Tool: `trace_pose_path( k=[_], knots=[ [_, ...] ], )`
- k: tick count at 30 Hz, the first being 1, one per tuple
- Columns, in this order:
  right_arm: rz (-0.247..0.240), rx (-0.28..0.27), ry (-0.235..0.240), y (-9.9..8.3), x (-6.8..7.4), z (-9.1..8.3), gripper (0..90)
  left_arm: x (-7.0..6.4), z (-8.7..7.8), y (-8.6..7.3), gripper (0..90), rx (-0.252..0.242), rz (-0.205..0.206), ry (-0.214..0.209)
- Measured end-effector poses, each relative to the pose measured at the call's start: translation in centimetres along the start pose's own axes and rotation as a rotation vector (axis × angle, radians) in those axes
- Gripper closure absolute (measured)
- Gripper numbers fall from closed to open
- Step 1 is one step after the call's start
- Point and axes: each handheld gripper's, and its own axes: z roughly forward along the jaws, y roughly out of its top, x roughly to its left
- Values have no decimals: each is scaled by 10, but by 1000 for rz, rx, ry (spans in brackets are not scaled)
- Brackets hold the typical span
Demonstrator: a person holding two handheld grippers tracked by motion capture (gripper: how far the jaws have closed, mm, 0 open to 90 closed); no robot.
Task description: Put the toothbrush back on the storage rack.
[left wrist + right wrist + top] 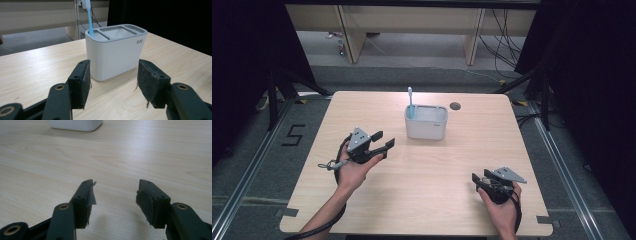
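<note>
- The left gripper is held above the table, its jaws spread apart with nothing between them, pointed at the white holder.
- The holder is seen near the table's far middle; a blue toothbrush stands upright in its left end slot.
- The right gripper is held low at the near right, jaws apart and empty, well apart from the holder.

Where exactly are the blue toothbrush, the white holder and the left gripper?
blue toothbrush (90, 25), left gripper view, on its handle.
white holder (426, 127), high view, on its front wall.
left gripper (382, 140), high view, midway between its fingertips.
</note>
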Motion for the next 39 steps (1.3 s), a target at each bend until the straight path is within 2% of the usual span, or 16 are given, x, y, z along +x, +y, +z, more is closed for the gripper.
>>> trace_pose_path(
  k=[6,7,8,9,11,12,14,16,21,25,26,27,28,37,39],
  knots=[
    [3,-20,3,-1,1,3,471,0,-9,-11,438,18,8,13],
    [-18,-18,-8,0,0,2,471,1,-10,-12,437,18,12,13],
    [-15,-18,-8,0,0,2,471,1,-12,-15,437,21,19,16],
    [32,-18,2,-1,3,2,471,1,-13,-16,437,21,20,18],
    [32,-18,2,-1,3,2,471,1,-17,-21,436,20,17,22],
    [-19,-19,-9,0,0,2,471,1,-18,-23,436,15,6,24],
    [-17,-15,-9,0,0,1,472,2,-21,-28,436,2,1,19],
    [-28,-16,-16,-1,0,2,472,3,-25,-32,436,14,1,29],
    [-31,-12,-33,-1,0,3,473,5,-29,-43,436,6,-24,29],
    [-12,-13,-14,0,2,2,473,5,-31,-52,436,18,-34,39],
    [7,-8,-12,-1,3,2,473,5,-32,-54,436,18,-35,39],
    [-28,-14,-33,-1,0,3,473,5,-33,-56,435,19,-36,40],
    [-24,-17,-26,-1,0,3,473,5,-34,-58,435,21,-38,41],
    [-31,-12,-35,-1,1,4,473,8,-44,-74,425,31,-23,50],
    [-18,-16,-16,0,2,2,474,9,-45,-77,424,31,-24,52]
  ],
)
